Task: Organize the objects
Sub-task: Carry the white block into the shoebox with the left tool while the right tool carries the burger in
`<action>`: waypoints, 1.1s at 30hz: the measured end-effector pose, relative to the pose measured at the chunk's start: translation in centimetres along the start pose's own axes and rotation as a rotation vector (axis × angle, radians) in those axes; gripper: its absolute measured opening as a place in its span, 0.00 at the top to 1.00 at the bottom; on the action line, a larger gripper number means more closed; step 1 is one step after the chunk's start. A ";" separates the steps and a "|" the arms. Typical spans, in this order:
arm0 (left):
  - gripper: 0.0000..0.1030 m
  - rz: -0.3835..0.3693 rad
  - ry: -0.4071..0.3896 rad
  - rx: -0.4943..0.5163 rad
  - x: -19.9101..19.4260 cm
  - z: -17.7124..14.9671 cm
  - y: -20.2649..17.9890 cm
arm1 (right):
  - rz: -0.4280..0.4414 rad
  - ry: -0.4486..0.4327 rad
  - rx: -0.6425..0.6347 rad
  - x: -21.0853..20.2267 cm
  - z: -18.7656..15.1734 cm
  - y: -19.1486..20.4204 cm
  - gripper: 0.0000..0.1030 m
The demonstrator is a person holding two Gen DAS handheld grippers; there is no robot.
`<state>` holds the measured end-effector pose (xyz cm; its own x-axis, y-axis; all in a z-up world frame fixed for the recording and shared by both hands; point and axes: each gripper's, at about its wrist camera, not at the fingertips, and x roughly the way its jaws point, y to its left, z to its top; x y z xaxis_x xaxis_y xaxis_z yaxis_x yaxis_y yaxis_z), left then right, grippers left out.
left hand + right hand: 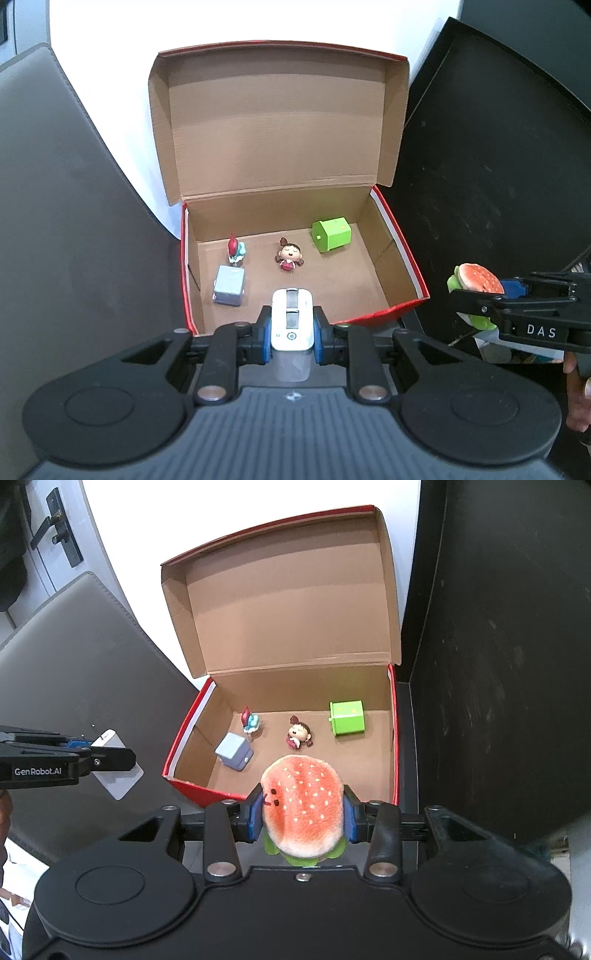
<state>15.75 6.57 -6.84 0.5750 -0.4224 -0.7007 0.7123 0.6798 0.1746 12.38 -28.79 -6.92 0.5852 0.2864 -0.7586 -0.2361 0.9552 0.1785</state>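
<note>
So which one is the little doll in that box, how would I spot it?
Look into the open red box with the raised lid. On its brown floor lie four small toys, and the doll is the middle one, between the green block in the far right corner and the pale blue cube on the left. It alone has a face, with dark hair and a red dress.

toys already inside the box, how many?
4: blue cube front-left, small red-and-teal figure behind it, doll centre, green block back-right. Near wall may hide more.
</note>
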 end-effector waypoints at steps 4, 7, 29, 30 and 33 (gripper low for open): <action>0.80 0.004 0.004 0.001 1.0 1.0 -0.1 | 0.000 0.004 -0.005 0.9 1.0 -0.4 0.61; 0.80 0.003 0.014 -0.001 2.1 1.6 -0.1 | 0.002 0.015 -0.020 1.8 1.5 -0.6 0.61; 0.80 0.015 0.051 -0.039 8.4 5.6 1.0 | -0.030 0.030 -0.078 7.8 6.4 -1.9 0.61; 0.80 0.016 0.051 -0.040 8.6 5.7 1.1 | -0.030 0.031 -0.084 7.9 6.7 -2.0 0.61; 0.80 0.023 0.052 -0.046 9.3 6.4 1.3 | -0.029 0.038 -0.091 8.6 7.1 -2.2 0.61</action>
<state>24.64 -0.28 -8.75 0.5680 -0.3755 -0.7323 0.6796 0.7160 0.1599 23.46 -27.89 -9.42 0.5634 0.2541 -0.7861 -0.2901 0.9518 0.0997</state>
